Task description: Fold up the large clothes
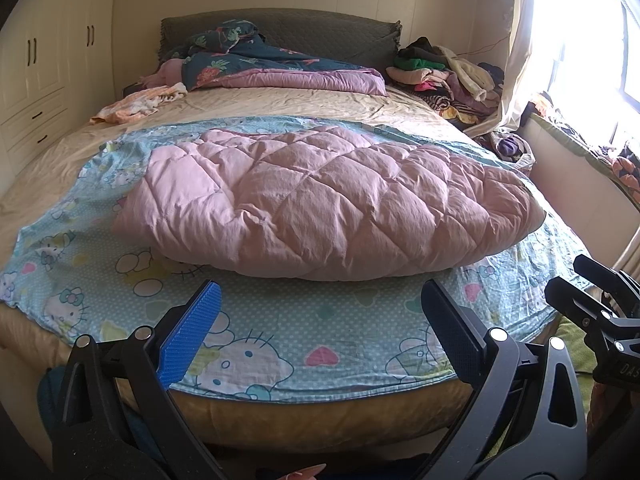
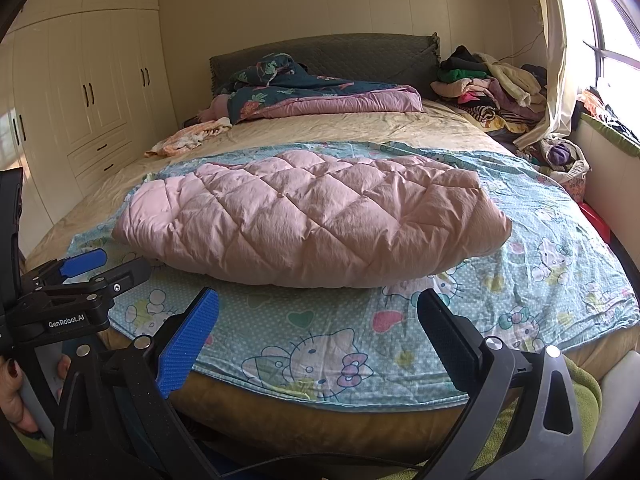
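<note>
Both grippers, left gripper [image 1: 316, 332] and right gripper [image 2: 316, 336], spread wide, empty, off bed foot. Pink quilted coat [image 1: 320, 200] already bundled on cartoon sheet [image 1: 280, 344]. Risk: slippery padding springs open if pinched shallow.

White wardrobe [image 2: 92, 92], grey headboard [image 2: 360, 58], curtain [image 1: 520, 40] (sunlit), orange cloth [image 1: 140, 104] near the pillows

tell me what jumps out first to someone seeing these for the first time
A puffy pink quilted coat lies folded in the middle of the bed, on a blue cartoon-cat sheet. Both grippers, left and right, hover open at the foot. A clothes pile sits by the bright window.
</note>
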